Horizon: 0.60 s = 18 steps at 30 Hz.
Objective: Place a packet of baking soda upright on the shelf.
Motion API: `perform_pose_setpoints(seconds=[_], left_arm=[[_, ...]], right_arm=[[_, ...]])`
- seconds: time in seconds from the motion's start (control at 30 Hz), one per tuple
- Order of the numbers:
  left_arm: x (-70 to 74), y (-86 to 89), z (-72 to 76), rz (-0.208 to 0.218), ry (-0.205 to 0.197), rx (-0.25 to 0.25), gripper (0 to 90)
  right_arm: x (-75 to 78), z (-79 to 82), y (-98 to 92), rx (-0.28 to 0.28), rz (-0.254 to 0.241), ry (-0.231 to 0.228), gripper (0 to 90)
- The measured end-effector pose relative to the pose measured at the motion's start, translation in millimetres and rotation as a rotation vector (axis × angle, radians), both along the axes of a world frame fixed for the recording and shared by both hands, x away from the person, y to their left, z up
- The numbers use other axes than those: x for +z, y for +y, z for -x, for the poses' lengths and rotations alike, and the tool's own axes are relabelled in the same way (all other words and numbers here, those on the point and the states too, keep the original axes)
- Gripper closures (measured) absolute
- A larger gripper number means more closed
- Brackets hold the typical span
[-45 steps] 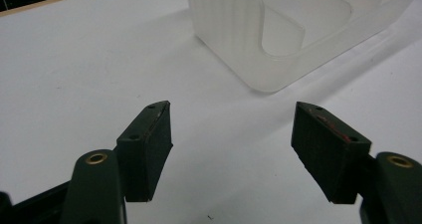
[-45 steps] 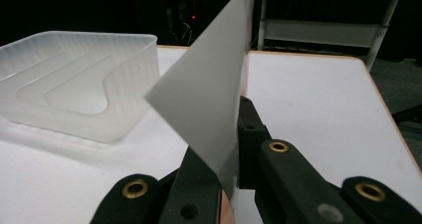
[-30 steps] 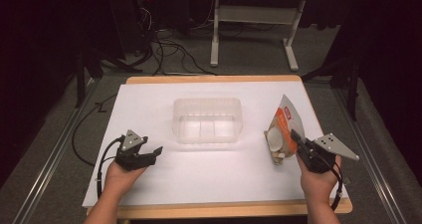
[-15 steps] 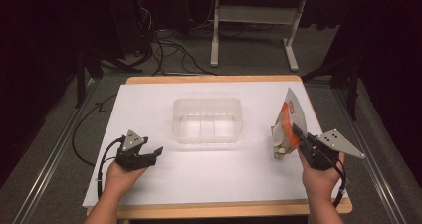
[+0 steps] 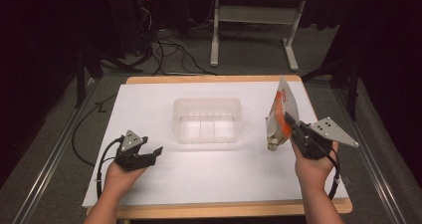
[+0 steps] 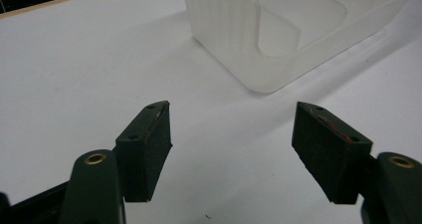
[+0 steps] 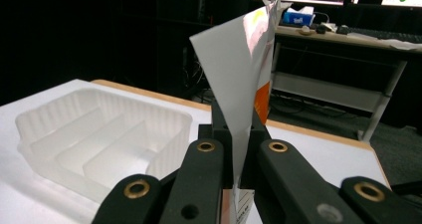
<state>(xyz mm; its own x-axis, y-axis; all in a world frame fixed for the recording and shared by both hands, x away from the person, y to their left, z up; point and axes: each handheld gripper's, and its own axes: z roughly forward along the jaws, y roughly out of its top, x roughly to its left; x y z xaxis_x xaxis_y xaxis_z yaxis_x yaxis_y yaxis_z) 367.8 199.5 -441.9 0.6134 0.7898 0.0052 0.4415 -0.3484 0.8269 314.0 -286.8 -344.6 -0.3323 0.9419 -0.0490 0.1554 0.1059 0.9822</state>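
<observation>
Here the right gripper [image 5: 288,120] is clamped on a pouch [image 5: 279,115], holding it upright above the right side of the counter [image 5: 149,99], just right of the clear tray [image 5: 207,120]. The left gripper [image 5: 152,154] rests at the near left, jaws apart with nothing between them, pointing toward the tray.

Right gripper [image 5: 289,120] pinches a pouch [image 5: 279,115] upright beside the clear tray [image 5: 207,120].
</observation>
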Motion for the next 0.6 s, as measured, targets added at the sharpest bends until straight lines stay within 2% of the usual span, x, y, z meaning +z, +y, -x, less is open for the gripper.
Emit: perform_pose_setpoints(seconds=[0.23, 0.43, 0.6], left_arm=[[0.5, 0.9, 0.0, 0.01, -0.003, 0.001, 32.1], [1.3, 1.7, 0.4, 0.012, -0.005, 0.001, 32.1], [1.5, 1.9, 0.6, 0.014, -0.005, 0.0, 32.1]], right_arm=[[14.5, -8.4, 16.7, 0.02, 0.011, -0.024, 90.0], [34.5, -16.7, 38.0, 0.055, 0.014, -0.059, 90.0], [44.6, -24.1, 55.8, 0.083, 0.016, -0.075, 90.0]])
